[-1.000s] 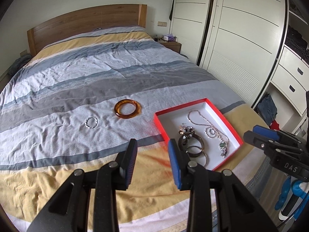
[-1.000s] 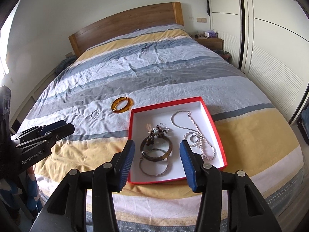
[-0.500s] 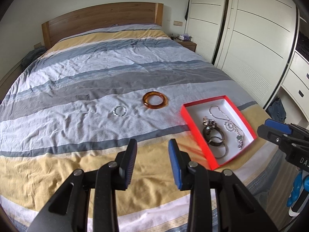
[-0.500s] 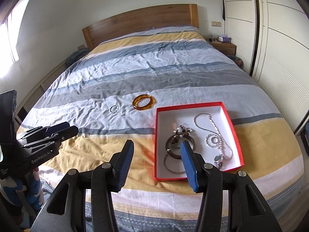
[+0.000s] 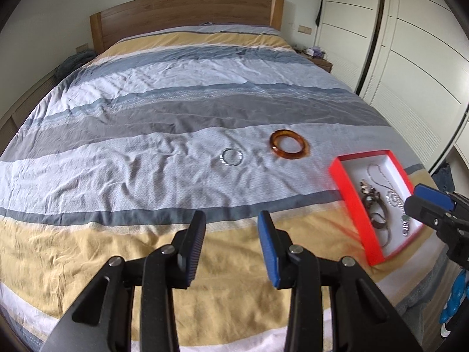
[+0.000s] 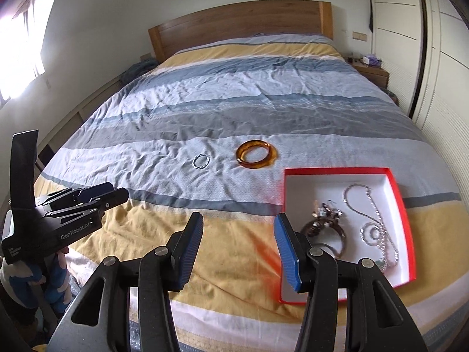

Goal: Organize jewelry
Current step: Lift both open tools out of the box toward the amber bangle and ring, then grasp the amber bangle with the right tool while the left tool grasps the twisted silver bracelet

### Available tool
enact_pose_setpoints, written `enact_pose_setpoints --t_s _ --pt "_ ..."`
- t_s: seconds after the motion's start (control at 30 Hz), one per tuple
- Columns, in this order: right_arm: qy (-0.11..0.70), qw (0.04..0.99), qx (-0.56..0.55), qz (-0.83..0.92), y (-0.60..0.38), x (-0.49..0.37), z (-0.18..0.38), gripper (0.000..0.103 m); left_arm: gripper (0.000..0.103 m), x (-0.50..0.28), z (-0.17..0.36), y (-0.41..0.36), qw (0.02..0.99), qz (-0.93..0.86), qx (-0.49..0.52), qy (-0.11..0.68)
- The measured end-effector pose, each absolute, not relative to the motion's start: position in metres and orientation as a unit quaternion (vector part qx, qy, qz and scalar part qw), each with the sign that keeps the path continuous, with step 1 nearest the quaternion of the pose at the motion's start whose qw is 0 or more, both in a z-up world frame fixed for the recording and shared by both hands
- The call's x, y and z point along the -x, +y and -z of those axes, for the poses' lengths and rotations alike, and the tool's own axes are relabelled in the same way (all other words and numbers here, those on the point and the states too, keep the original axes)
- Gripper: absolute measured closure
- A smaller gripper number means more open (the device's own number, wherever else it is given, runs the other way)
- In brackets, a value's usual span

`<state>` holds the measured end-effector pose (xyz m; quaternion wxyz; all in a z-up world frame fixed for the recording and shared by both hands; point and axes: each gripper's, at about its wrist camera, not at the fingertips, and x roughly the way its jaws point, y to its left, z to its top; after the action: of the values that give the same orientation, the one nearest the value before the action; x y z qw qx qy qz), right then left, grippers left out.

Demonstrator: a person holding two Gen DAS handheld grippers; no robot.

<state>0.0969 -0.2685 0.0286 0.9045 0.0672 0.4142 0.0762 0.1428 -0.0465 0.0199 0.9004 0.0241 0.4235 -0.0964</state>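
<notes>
An amber bangle (image 5: 289,147) (image 6: 255,154) and a thin silver ring bracelet (image 5: 231,157) (image 6: 201,162) lie loose on the striped bedspread. To their right sits a red box with a white inside (image 5: 348,184) (image 6: 307,180), holding a silver chain, dark bangles and a beaded piece. My left gripper (image 5: 231,230) hovers over the yellow stripe, short of the silver ring; its jaws are opening and nothing is between them. My right gripper (image 6: 238,237) stands open and empty above the yellow stripe, just left of the box.
The bed (image 5: 176,111) fills both views, with a wooden headboard (image 5: 187,11) at the far end. White wardrobe doors (image 5: 410,58) run along the right. A nightstand (image 6: 370,72) stands at the far right corner. A window (image 6: 17,47) is bright at the left.
Both grippers have swung to the left along the foot of the bed, so the box has slid rightward in both views. The left jaws have widened a little. The jewelry lies as before.
</notes>
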Motion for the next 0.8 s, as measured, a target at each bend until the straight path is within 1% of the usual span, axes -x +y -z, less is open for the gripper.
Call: enact_pose_setpoints --t_s 0.23,0.53,0.63,0.73,0.8 --pt "0.426 0.897 -0.061 -0.098 -0.257 -0.132 -0.009 0.053 0.068 -0.174 0.005 -0.03 0.894 0.071 -0.018 0.442" --pt "0.445 0.887 -0.047 -0.112 -0.242 -0.193 0.017 0.053 0.068 -0.225 0.035 -0.004 0.888 0.059 0.018 0.456" --pt "0.45 0.885 -0.045 -0.11 -0.238 -0.217 0.027 0.056 0.068 -0.244 0.041 -0.007 0.888 0.074 0.026 0.453" --pt "0.458 0.882 -0.037 -0.108 -0.232 -0.242 0.037 0.062 0.068 -0.263 0.048 -0.015 0.886 0.086 0.025 0.454" --pt "0.465 0.879 -0.032 -0.104 -0.229 -0.258 0.045 0.068 0.068 -0.276 0.055 -0.021 0.885 0.093 0.025 0.456"
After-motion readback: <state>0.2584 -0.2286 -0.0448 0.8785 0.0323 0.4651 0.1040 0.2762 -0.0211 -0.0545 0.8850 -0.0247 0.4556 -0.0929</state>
